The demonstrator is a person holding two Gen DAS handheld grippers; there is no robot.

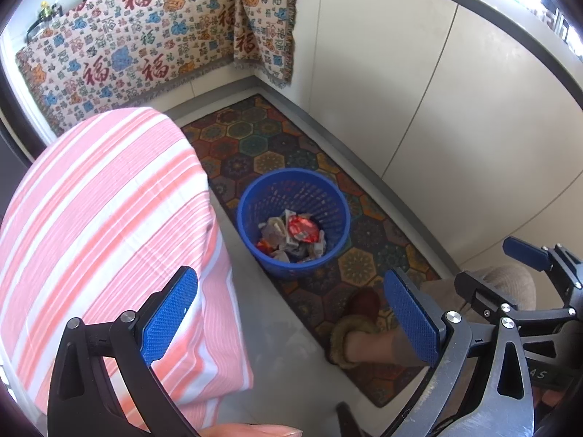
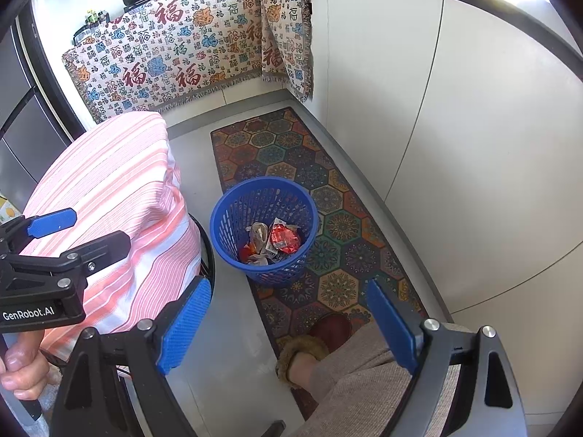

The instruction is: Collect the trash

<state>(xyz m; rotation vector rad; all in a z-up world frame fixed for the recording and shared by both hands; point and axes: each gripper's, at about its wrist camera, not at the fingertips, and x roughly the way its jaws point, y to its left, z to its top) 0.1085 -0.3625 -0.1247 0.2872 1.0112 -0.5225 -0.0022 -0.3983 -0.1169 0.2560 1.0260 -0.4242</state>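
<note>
A blue plastic basket (image 1: 293, 196) stands on the patterned runner and holds crumpled wrappers (image 1: 291, 235), one of them red. It also shows in the right wrist view (image 2: 264, 196) with the same trash (image 2: 273, 240) inside. My left gripper (image 1: 291, 313) is open and empty, held above and in front of the basket. My right gripper (image 2: 288, 324) is open and empty, also above and short of the basket. The right gripper shows at the right edge of the left wrist view (image 1: 528, 255); the left gripper shows at the left of the right wrist view (image 2: 53, 223).
A table under a pink striped cloth (image 1: 102, 218) stands left of the basket. White cabinet doors (image 1: 437, 127) run along the right. A patterned cloth (image 1: 145, 43) hangs over the far counter. The person's slippered foot (image 2: 313, 346) rests on the runner (image 2: 284, 145).
</note>
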